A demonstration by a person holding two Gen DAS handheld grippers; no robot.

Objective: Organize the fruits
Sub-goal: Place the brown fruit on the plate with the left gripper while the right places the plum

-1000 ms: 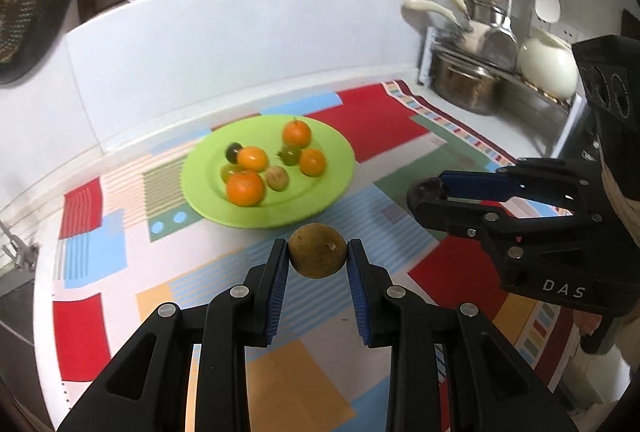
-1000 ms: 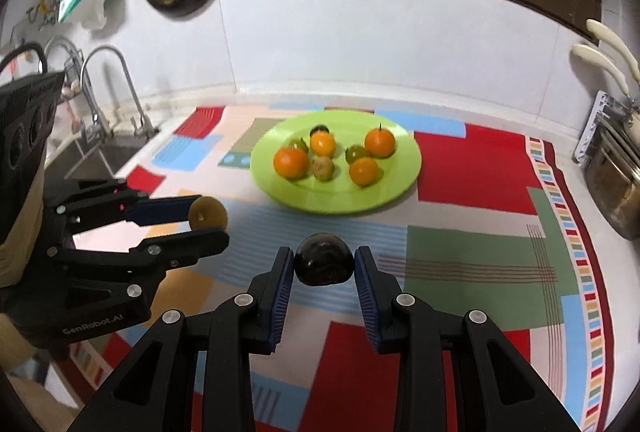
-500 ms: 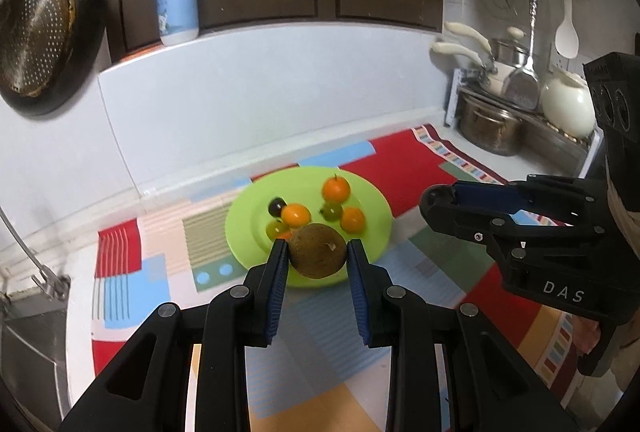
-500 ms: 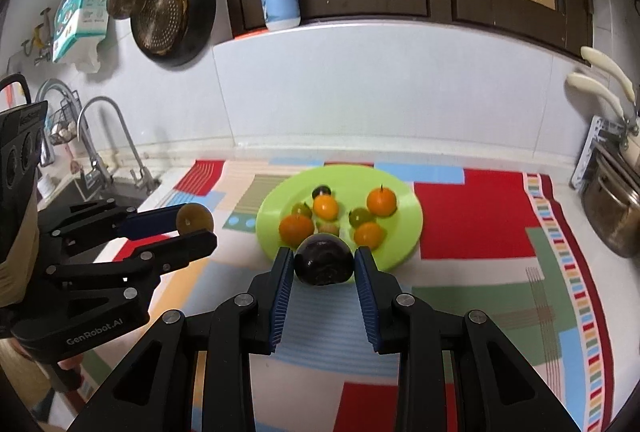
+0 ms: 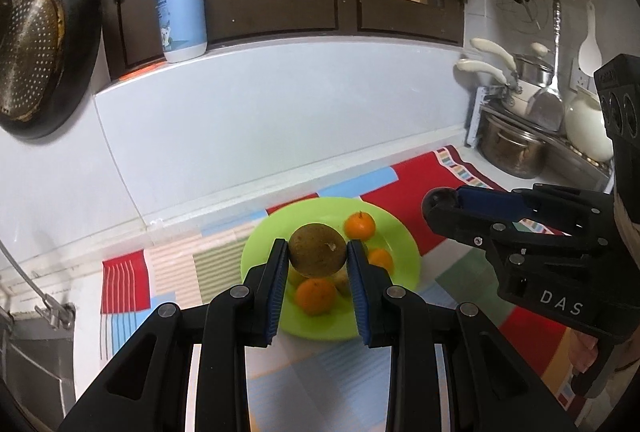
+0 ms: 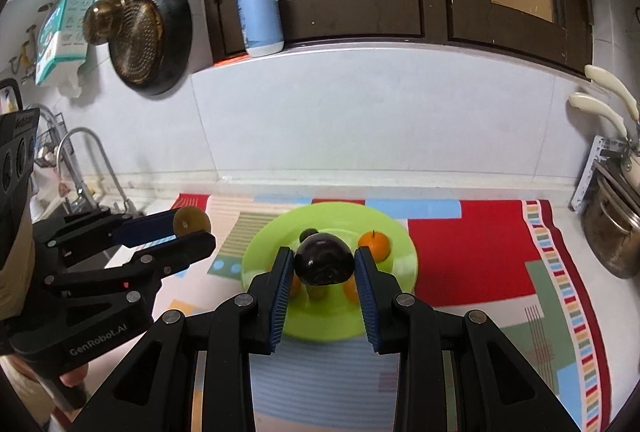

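Note:
My left gripper (image 5: 318, 256) is shut on a round brown fruit (image 5: 317, 250), held in the air in front of a green plate (image 5: 402, 240). Several small oranges (image 5: 360, 225) and other small fruits lie on that plate, partly hidden behind the held fruit. My right gripper (image 6: 324, 266) is shut on a dark purple fruit (image 6: 324, 260), also lifted over the green plate (image 6: 344, 216). An orange (image 6: 374, 243) shows beside it. In the right wrist view the left gripper (image 6: 192, 232) with its brown fruit (image 6: 191, 222) sits at the left.
A colourful patchwork mat (image 6: 472, 256) covers the counter. A sink with a tap (image 6: 80, 160) lies at the left. Pots (image 5: 512, 148) and utensils stand at the right end. A pump bottle (image 6: 258, 12) stands on the ledge and a pan (image 6: 148, 36) hangs on the wall.
Both grippers have risen with their fruits and tilted up. The plate has slid lower in both views and now sits behind the held fruits. More of the wall and cabinets shows.

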